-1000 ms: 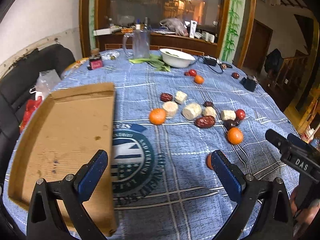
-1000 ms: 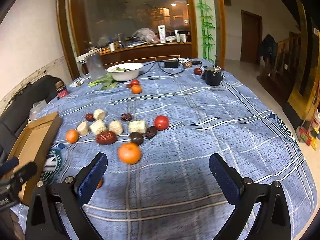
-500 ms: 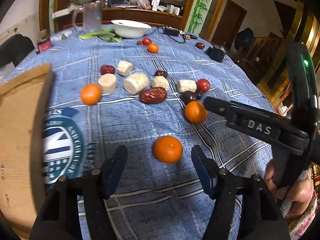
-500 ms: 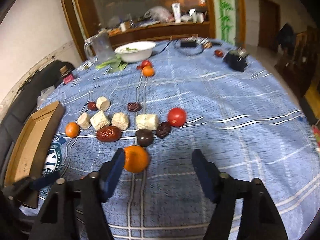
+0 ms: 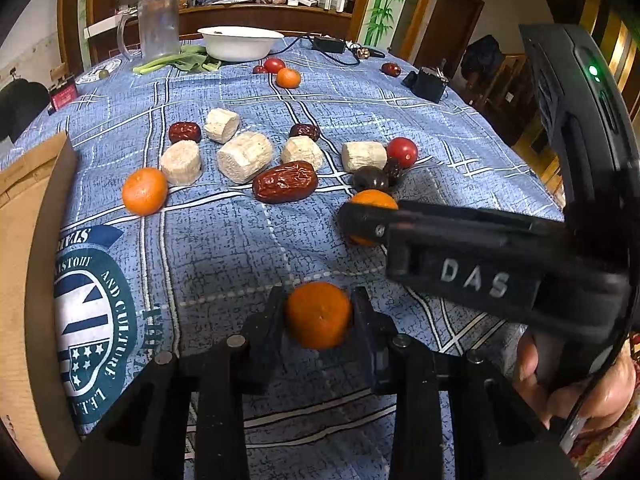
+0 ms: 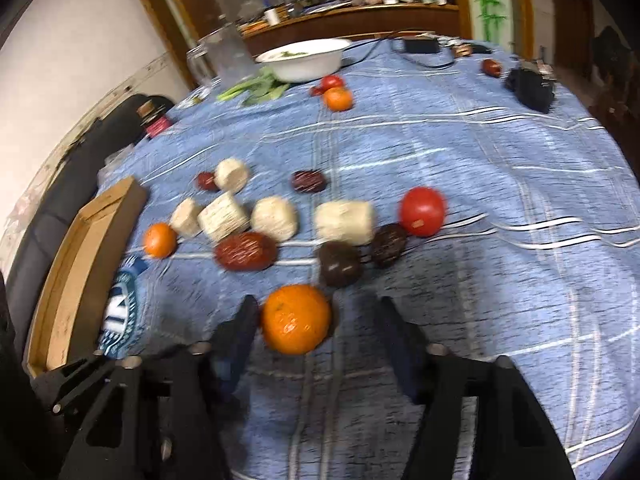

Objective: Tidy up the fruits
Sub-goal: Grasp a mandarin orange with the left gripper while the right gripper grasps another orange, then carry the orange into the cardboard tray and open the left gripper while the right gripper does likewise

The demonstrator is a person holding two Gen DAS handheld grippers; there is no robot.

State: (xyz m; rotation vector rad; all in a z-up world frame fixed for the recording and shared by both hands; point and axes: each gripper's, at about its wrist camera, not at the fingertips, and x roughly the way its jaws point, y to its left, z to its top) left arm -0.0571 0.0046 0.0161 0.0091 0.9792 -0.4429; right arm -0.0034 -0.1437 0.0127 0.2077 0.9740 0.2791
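Observation:
My left gripper is shut on a tangerine on the blue tablecloth. My right gripper is open around a second tangerine, which sits against its left finger with a gap on the right. That tangerine shows in the left wrist view partly behind the right gripper's finger. A third tangerine lies to the left, near the cardboard box. Red dates, pale cut cylinders and a tomato lie scattered beyond.
A white bowl, a glass jug, green leaves, another tangerine and tomato and a black device stand at the far side. The cardboard box also shows in the right wrist view. A dark chair is left.
Both grippers moved forward and down to the table. The left one closed on the near tangerine. The right one narrowed around the second tangerine.

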